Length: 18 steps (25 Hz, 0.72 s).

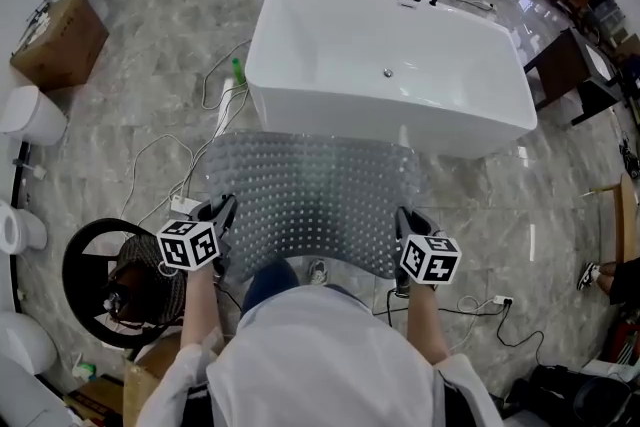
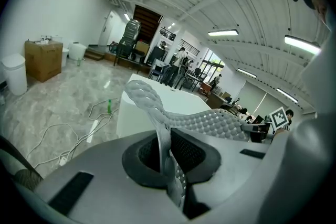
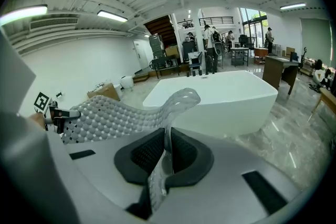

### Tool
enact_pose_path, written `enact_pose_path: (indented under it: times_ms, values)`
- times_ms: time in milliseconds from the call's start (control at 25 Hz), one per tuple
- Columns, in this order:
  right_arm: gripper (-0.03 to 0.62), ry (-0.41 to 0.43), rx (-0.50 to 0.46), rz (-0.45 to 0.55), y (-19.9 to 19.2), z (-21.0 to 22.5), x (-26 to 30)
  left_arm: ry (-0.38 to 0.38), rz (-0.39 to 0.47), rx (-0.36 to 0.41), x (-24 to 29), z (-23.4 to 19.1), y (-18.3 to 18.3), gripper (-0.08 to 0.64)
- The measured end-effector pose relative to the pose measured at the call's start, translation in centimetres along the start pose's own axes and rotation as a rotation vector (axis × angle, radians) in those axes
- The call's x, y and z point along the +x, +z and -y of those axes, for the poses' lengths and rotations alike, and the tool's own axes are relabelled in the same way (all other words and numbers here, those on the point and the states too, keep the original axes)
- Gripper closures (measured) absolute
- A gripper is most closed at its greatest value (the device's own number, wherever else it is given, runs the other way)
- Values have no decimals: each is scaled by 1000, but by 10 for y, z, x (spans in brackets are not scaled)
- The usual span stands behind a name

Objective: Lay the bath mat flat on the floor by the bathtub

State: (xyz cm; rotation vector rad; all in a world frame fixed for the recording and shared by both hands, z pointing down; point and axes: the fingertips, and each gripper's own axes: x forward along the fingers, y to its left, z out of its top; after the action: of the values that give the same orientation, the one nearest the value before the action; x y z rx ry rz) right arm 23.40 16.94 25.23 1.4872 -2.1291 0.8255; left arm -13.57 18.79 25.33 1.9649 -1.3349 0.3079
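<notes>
Nearest: left gripper [image 1: 222, 213] and right gripper [image 1: 404, 217], each with jaws pressed onto the bath mat [image 1: 310, 185], pinching one near corner apiece. The mat spreads away ahead of the jaws and seems to sag above the floor [image 1: 150, 105]. Long axis left-right, parallel to the bathtub [image 1: 390, 65] just beyond its far edge. Neither hand is nearer. No readable writing, only square markers on the cubes
</notes>
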Motion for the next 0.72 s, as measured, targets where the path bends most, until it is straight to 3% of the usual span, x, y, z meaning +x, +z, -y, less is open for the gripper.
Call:
enact_pose_path:
  times_ms: [360, 720]
  values:
    - [551, -43, 49, -18, 11, -35, 39, -54, -69, 19, 23, -40, 28, 517]
    - [551, -102, 92, 1, 23, -55, 66, -95, -82, 34, 36, -84, 57, 517]
